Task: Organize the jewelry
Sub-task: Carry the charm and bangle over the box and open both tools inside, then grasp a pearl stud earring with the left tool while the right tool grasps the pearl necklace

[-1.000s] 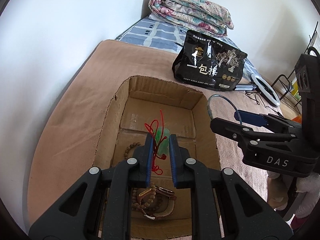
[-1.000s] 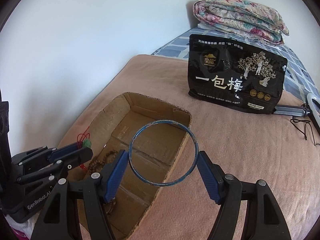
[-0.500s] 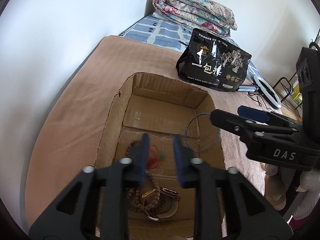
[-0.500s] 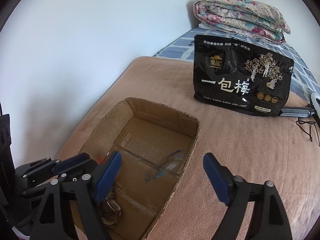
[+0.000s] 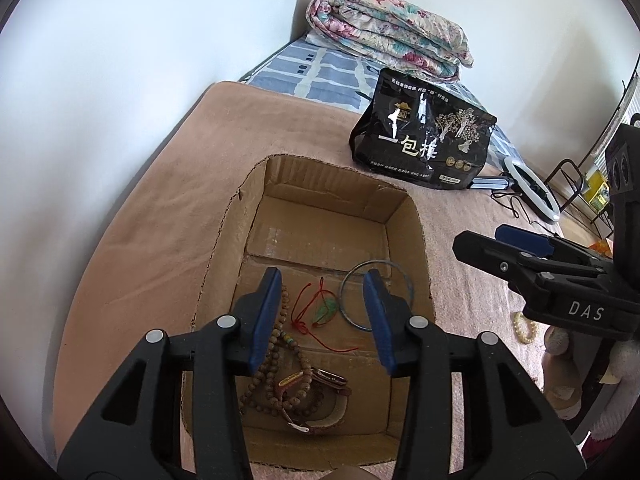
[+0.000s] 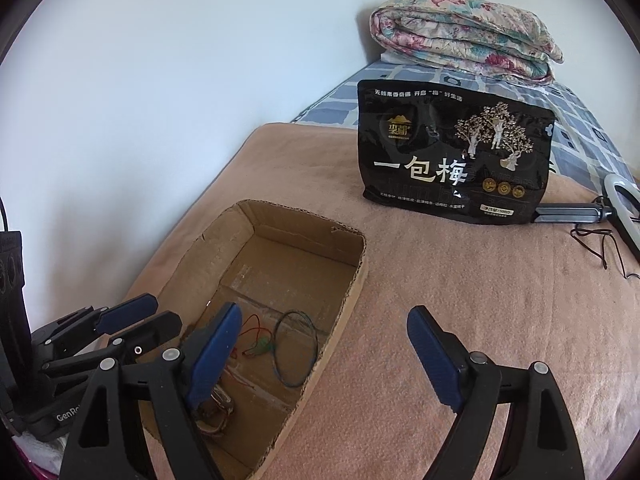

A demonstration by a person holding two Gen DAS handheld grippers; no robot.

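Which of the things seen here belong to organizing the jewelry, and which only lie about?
Belong to the job:
cardboard box
blue bangle
green pendant on red cord
wooden bead strings
watch
yellow bead bracelet, outside the box

Only lying about:
black snack bag
folded quilt
ring light

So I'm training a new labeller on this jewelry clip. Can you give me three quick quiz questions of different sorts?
1. True or false: the blue bangle lies inside the cardboard box.
2. Which claw holds something? A left claw B right claw C neither
3. Fill in: the green pendant hangs on a ___ cord.

Key: 1 true; 2 C; 3 red.
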